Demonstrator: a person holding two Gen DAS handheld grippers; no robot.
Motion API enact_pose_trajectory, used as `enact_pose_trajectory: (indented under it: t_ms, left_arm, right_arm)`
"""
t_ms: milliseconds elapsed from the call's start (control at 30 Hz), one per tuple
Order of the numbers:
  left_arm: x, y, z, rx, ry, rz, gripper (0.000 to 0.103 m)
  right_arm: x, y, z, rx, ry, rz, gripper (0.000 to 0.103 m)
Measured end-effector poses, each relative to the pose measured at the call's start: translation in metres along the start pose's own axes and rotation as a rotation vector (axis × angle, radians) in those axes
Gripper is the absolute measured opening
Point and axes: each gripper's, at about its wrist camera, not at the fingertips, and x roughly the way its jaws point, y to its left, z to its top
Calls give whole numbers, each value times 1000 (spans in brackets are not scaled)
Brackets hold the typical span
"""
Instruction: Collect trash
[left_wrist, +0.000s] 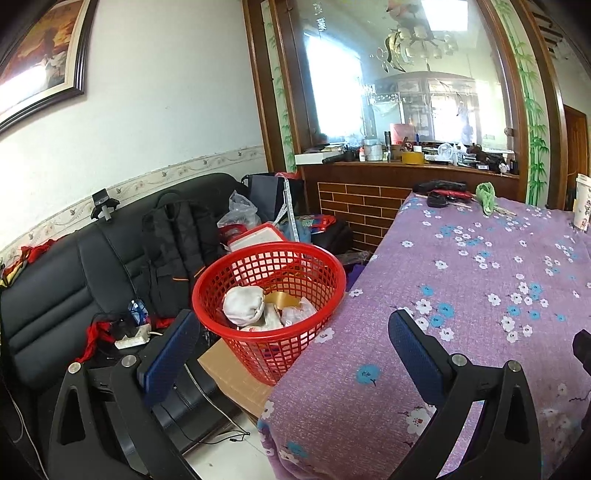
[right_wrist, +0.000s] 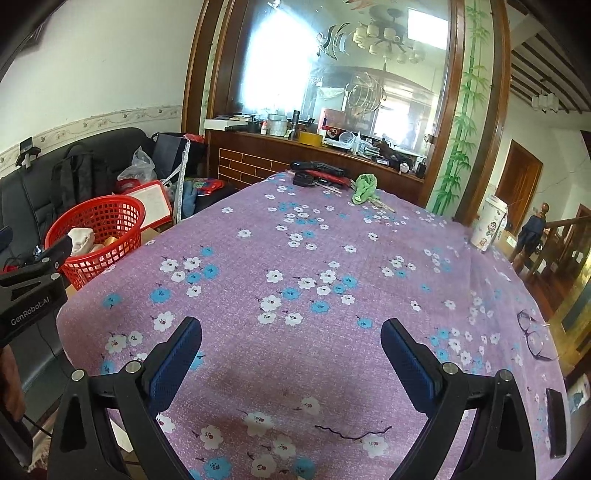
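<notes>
A red mesh basket (left_wrist: 314, 273) stands on a cardboard box beside the table's left edge and holds crumpled white paper (left_wrist: 243, 303) and other wrappers. It also shows in the right wrist view (right_wrist: 122, 218). My left gripper (left_wrist: 295, 328) is open and empty, just in front of the basket. My right gripper (right_wrist: 291, 336) is open and empty over the purple flowered tablecloth (right_wrist: 332, 258). A green crumpled cloth (right_wrist: 364, 188) and a paper cup (right_wrist: 489, 229) sit at the table's far side.
A black sofa (left_wrist: 55, 295) with a backpack (left_wrist: 177, 240) and bags stands left of the basket. Glasses (right_wrist: 532, 334) and a dark phone (right_wrist: 556, 421) lie at the table's right edge. Black and red items (right_wrist: 317, 173) lie at the far edge. A wooden counter stands behind.
</notes>
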Motion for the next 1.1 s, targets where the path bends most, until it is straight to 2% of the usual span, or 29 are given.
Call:
enact_pose_trajectory:
  t_ms: [1100]
  left_arm:
    - [0,-2,-3,17,9,-3,102]
  right_arm:
    - [4,2,-6,-14,17,-1,99]
